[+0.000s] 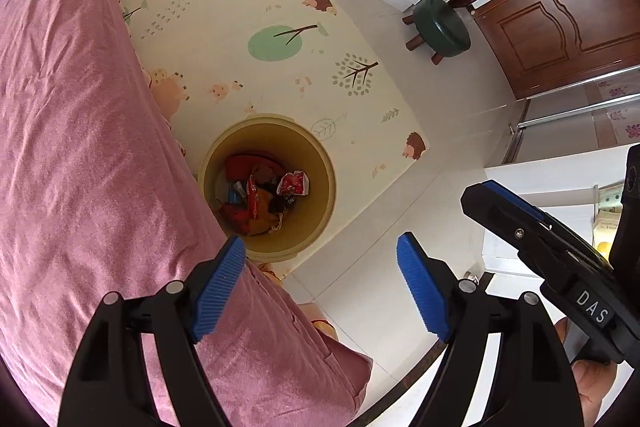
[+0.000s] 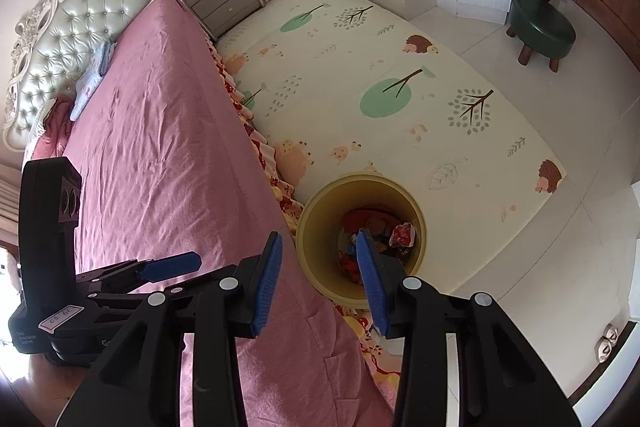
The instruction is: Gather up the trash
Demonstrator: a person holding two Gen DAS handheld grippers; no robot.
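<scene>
The yellow bin [image 1: 267, 187] stands on the patterned play mat [image 1: 224, 39], tight against the long side edge of the bed, near the mat's front corner where it meets the pale tiled floor [image 1: 400, 219]. Inside the bin lies the trash [image 1: 266, 193]: red and orange wrappers, a crumpled red-and-white packet and darker scraps, heaped at the bottom. The pink bedspread [image 1: 80, 167] hangs over the bed's side edge and runs unbroken up to the tufted headboard [image 2: 76, 39]; its surface is wrinkled but bare along the near half. Beyond the bin the mat is open all the way to the nightstand [image 2: 220, 3] and the sliding wardrobe doors, and the tiles are free out to the green stool [image 1: 440, 27] beside the brown door [image 1: 568, 23].

Both tools tilt steeply downward above the corner of the bed, side by side. The left gripper [image 1: 320, 283] hangs over the bedspread's edge and the tiles next to the bin, its blue pads spread wide with nothing between them. The right gripper [image 2: 320, 279] sits just beside it, jaws parted by a narrower gap, also empty, with one pad lined up over the bin's mouth. A hand [image 1: 596, 383] shows beneath the right tool's handle.
</scene>
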